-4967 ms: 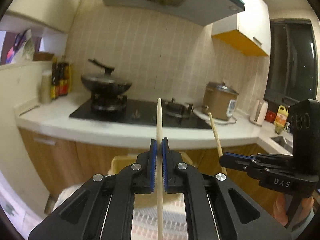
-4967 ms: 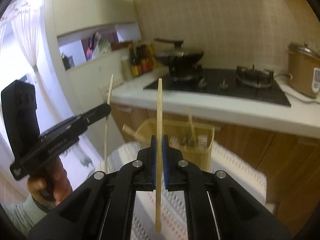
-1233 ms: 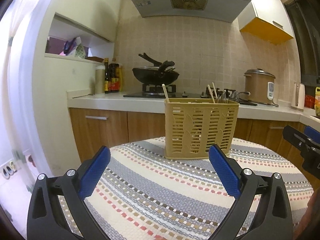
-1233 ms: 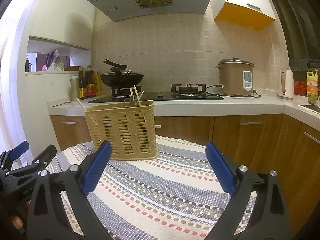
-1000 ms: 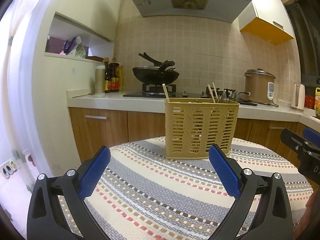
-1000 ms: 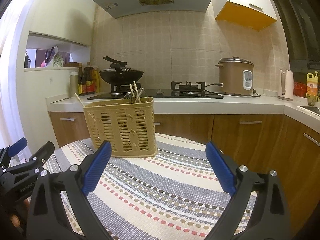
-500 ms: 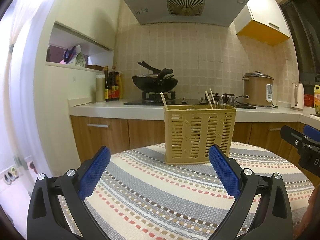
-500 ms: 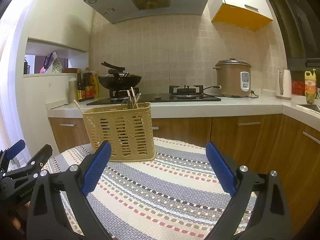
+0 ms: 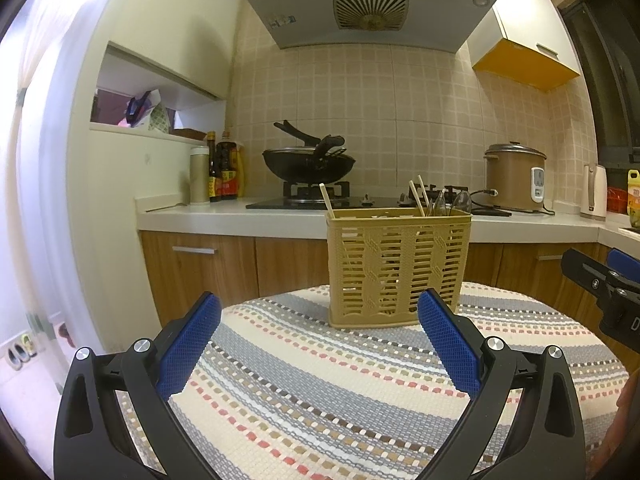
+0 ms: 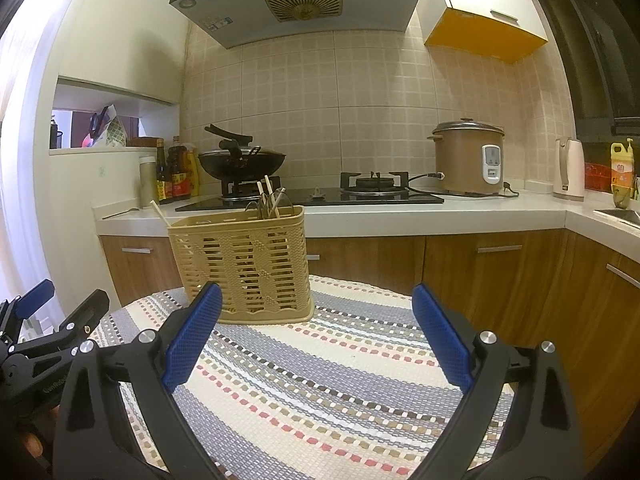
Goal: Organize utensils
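Note:
A tan slotted utensil basket (image 9: pixel 398 266) stands upright on a round table with a striped woven cloth (image 9: pixel 340 392). Wooden chopsticks (image 9: pixel 419 196) and metal utensils (image 9: pixel 448 202) stick out of its top; one chopstick (image 9: pixel 326 200) leans at its left end. My left gripper (image 9: pixel 318 344) is open and empty, low over the cloth in front of the basket. My right gripper (image 10: pixel 316 336) is open and empty, to the right of the basket (image 10: pixel 244 264). Each gripper shows at the edge of the other's view: right gripper (image 9: pixel 604 292), left gripper (image 10: pixel 48 332).
Behind the table runs a kitchen counter (image 9: pixel 240 220) with a gas hob, a black wok (image 9: pixel 308 166), sauce bottles (image 9: pixel 222 174), a brown rice cooker (image 10: pixel 468 158) and a white kettle (image 10: pixel 568 170). Wooden cabinets (image 10: pixel 500 276) stand below; a range hood hangs above.
Five seconds ago each gripper was shut on a wooden chopstick above the basket. Now both are open and empty, low over the cloth, and the view has tilted slightly upward in the last second.

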